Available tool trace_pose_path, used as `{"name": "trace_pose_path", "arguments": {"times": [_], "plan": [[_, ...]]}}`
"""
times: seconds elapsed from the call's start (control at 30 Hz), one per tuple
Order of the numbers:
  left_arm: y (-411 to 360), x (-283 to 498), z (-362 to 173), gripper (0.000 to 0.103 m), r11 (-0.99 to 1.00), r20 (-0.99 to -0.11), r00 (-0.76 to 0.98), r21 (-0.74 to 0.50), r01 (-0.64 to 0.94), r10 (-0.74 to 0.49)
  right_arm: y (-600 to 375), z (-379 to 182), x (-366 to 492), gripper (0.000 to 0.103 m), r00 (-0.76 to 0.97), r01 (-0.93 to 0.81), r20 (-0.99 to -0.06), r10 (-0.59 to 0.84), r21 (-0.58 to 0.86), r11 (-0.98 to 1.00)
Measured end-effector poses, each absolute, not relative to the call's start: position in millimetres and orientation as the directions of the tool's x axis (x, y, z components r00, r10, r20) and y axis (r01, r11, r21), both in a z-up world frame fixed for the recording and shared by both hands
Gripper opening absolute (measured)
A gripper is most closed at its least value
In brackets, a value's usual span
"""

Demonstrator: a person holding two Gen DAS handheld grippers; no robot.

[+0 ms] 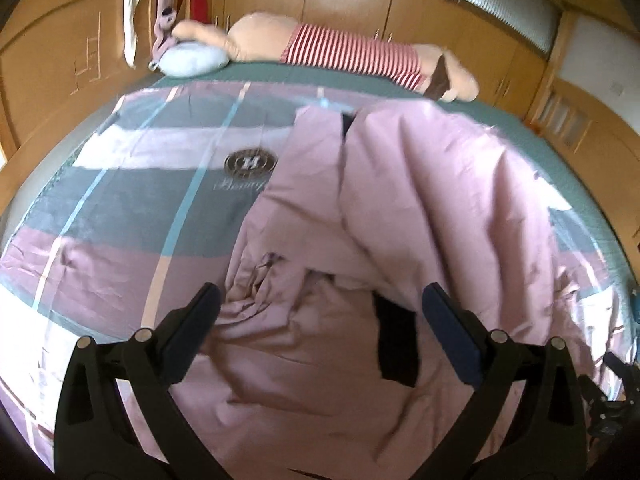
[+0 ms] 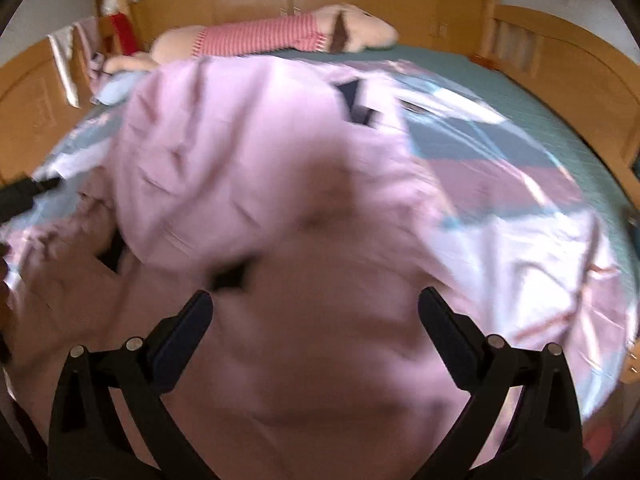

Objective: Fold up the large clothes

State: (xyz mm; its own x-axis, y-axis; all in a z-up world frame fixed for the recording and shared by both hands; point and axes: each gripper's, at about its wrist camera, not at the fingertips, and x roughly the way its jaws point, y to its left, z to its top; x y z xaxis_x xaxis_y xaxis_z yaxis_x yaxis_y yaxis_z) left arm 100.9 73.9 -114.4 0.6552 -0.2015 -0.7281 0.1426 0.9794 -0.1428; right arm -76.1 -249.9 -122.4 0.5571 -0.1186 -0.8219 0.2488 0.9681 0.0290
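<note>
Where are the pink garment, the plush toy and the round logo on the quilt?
Pink garment (image 1: 320,352): left wrist view, its wrinkled front.
Plush toy (image 1: 352,50): left wrist view, its striped shirt.
Logo (image 1: 251,163): left wrist view, its centre.

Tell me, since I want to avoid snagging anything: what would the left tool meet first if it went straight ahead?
Probably the pink garment spread on the bed: the open left tool points into its rumpled folds. Depth is unclear.

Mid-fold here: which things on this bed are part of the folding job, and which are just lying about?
Job:
- pink garment
- left gripper, open
- right gripper, open

Lying about:
- striped plush toy
- pale blue cushion
- checked bedspread
- hanging clothes
</note>
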Motion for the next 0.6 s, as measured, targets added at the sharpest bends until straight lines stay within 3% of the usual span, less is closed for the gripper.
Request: {"name": "trace_pose_path", "arguments": {"times": [0.3,0.6], "plan": [[75.5,71.4,-109.4,0.101,0.977,-0.753,0.636,-0.042,0.208,-0.168,-294.1,-163.0,-136.2,0.102,0.429,0.310,-0.903,0.010,0.158,0.937],[145.8,43.8,-153.3,0.101,0.991,-0.889,0.443,-0.073,0.111,-0.115,-283.8,-174.7,-141.1,0.102,0.386,0.244,-0.920,0.065,0.169,0.955]]}}
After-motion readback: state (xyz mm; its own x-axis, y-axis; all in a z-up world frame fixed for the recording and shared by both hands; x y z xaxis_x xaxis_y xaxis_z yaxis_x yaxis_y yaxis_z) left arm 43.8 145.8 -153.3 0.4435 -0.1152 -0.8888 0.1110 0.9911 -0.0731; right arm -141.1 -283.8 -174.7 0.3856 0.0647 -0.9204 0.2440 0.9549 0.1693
